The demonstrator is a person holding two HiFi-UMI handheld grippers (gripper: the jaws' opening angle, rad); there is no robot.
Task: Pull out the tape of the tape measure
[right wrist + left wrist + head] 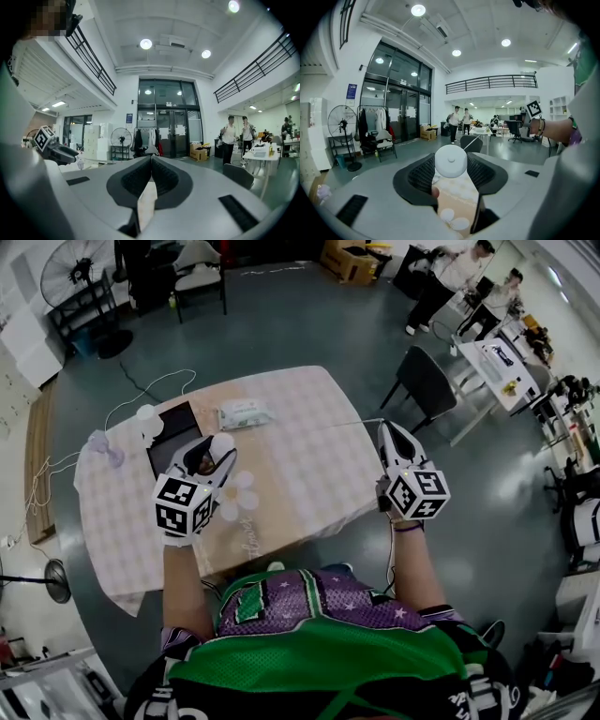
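Observation:
My left gripper [217,457] holds the round white tape measure [222,444] above the table; its case [450,161] sits between the black pads, gripped on both sides. A thin pale tape [319,425] runs from the case to the right, over the table's far right corner, to my right gripper [385,426]. The jaws of the right gripper [151,163] are pressed together, and the tape [101,161] reaches them from the left gripper [65,154] as a thin line. In the left gripper view the tape [474,141] stretches toward the right gripper's marker cube [534,108].
The table [300,479] has a pale checked cloth. On it lie a black tablet [169,435], a pack of wipes [244,413], white round pieces [240,495] and a small purple thing [106,448]. A black chair [427,381] stands beyond the right corner, two people [469,282] farther off.

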